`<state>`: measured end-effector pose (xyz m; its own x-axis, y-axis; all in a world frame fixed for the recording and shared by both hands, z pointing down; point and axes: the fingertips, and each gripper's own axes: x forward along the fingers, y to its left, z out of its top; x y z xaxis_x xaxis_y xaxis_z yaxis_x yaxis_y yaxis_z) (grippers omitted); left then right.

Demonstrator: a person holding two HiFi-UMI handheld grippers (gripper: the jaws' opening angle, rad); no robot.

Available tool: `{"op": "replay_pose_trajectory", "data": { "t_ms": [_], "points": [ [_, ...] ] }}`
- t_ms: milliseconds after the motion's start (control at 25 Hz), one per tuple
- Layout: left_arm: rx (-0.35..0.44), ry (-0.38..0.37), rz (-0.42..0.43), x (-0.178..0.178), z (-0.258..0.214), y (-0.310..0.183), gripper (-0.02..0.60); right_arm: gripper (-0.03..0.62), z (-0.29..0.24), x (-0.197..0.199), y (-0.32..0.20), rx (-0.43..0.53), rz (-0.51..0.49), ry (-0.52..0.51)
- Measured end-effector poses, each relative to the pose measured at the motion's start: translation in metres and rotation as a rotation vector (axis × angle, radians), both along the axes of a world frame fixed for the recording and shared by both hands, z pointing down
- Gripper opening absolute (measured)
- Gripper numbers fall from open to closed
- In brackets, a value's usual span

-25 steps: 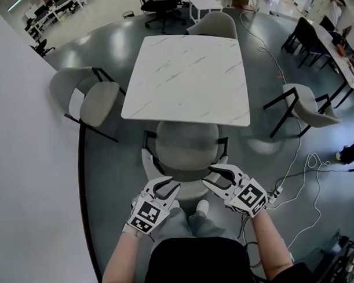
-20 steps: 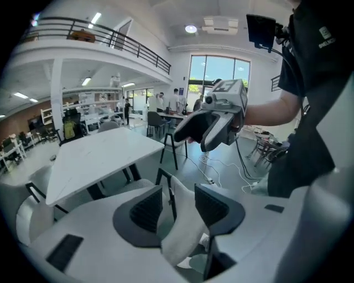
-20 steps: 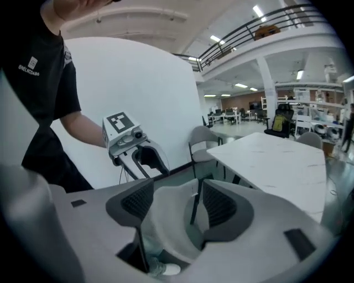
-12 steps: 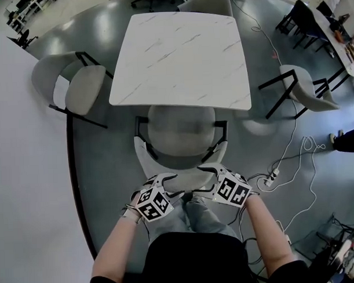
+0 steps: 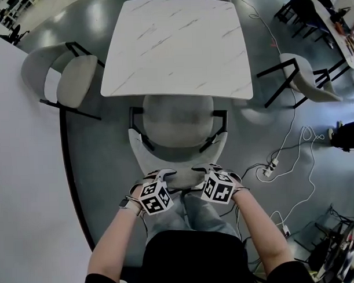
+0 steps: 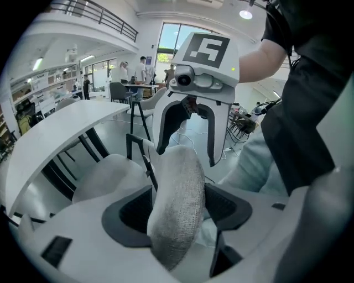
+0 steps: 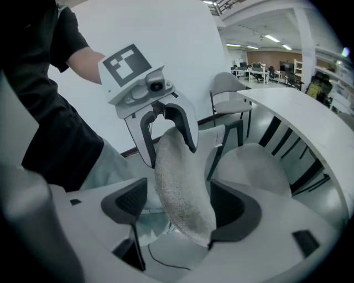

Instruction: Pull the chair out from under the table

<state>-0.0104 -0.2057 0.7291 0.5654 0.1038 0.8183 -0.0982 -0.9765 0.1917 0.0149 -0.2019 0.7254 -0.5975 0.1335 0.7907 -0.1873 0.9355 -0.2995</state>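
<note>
Left gripper [image 5: 162,175] and right gripper [image 5: 202,170] stand released, jaws having just been opening, each straddling the top edge of the backrest [image 5: 181,178]. I judge the pads [image 6: 130,213] probably clear of it. Its chair [image 5: 176,120] stands partly under the table [image 5: 173,45], at the near edge.

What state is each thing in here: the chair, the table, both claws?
Chair: pushed in at the table, not yet pulled out.
Left claw: open, jaws just been opening, backrest between them, not clamped.
Right claw: open, jaws just been opening, backrest between them, not clamped.
Side chair: standing out from the table.
</note>
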Motion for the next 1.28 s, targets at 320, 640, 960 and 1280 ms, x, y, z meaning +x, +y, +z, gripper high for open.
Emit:
{"op": "replay_pose_trajectory", "data": {
  "t_ms": [320, 640, 960, 1280],
  "points": [
    [-0.004, -0.032, 0.024, 0.003, 0.013, 0.002, 0.283, 0.339, 0.037, -0.017, 0.004, 0.017, -0.002, 0.02],
    [0.074, -0.125, 0.052, 0.001, 0.032, 0.003, 0.285, 0.313, 0.051, -0.023, 0.006, 0.053, -0.028, 0.066],
    [0.181, -0.328, 0.186, -0.003, 0.06, 0.008, 0.179, 0.245, 0.057, -0.022, 0.013, 0.068, -0.122, 0.103],
    [0.163, -0.352, 0.204, -0.003, 0.064, 0.009, 0.149, 0.181, 0.062, -0.019, 0.016, 0.127, -0.196, 0.112]
  ]
}}
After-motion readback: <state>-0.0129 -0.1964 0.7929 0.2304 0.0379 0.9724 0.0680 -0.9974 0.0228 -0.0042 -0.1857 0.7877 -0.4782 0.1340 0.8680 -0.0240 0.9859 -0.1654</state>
